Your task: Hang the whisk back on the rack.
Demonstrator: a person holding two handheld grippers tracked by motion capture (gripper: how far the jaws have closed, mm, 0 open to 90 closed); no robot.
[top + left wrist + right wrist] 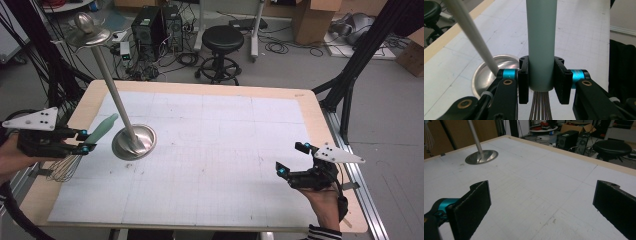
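Observation:
A whisk with a pale green handle [103,127] hangs over the table's left edge, its wire loops [65,168] pointing toward the person. My left gripper [84,141] is shut on the handle; in the left gripper view both pads press the handle [541,45] just above the wires, gripper [541,80]. Just to its right stands a metal stand with a round base [134,142], a leaning pole [112,90] and a top disc [89,32]. My right gripper [290,158] is held open over the table's right front, jaws wide with nothing between them [544,205].
The stand's base [486,72] and pole [471,32] are close in front of the whisk; the base [481,157] lies far across from the right gripper. Behind the table are a black stool [222,42], computer towers [155,25] and cables. A black frame leg [350,85] stands at the right.

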